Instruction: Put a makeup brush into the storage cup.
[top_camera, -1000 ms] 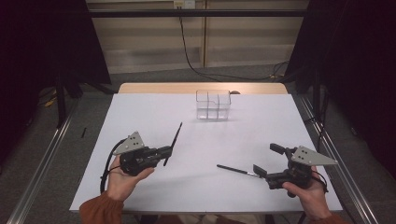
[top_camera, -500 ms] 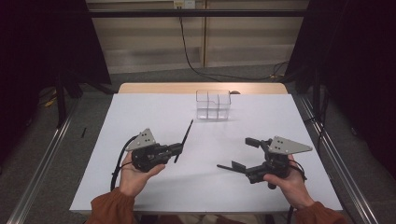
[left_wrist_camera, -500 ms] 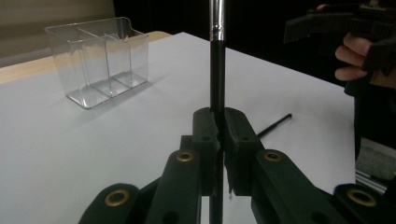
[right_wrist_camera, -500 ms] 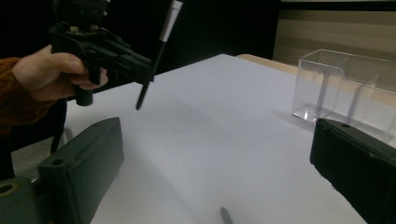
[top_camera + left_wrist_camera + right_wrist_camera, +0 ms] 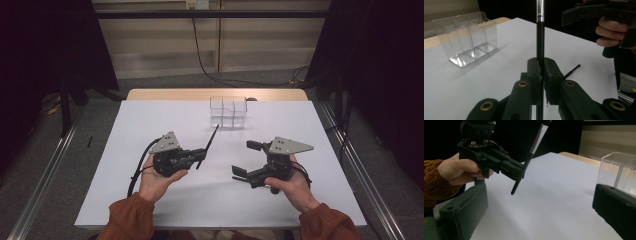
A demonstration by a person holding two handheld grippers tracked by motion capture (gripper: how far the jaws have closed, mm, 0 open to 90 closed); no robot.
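My left gripper (image 5: 199,156) is shut on a thin black brush (image 5: 210,140) with a silver ferrule, gripping it near the lower end of its handle. The brush slants up toward a clear divided organizer (image 5: 228,111) at the table's far middle. In the left gripper view the pads (image 5: 534,68) pinch the brush (image 5: 540,37), which stands straight up. My right gripper (image 5: 247,159) is open and faces left toward the left gripper (image 5: 520,173), with nothing between its jaws. A second black stick (image 5: 573,70) lies flat on the sheet below the right hand.
A white sheet (image 5: 165,115) covers the table, and a strip of wood shows at its far edge. Metal rails run along both sides. Dark curtains and a hanging cable stand behind the table. The organizer (image 5: 466,37) holds nothing.
Both hands have drawn in toward the table's middle. The left gripper carried the brush rightward. The right gripper moved left, over the stick lying on the sheet.
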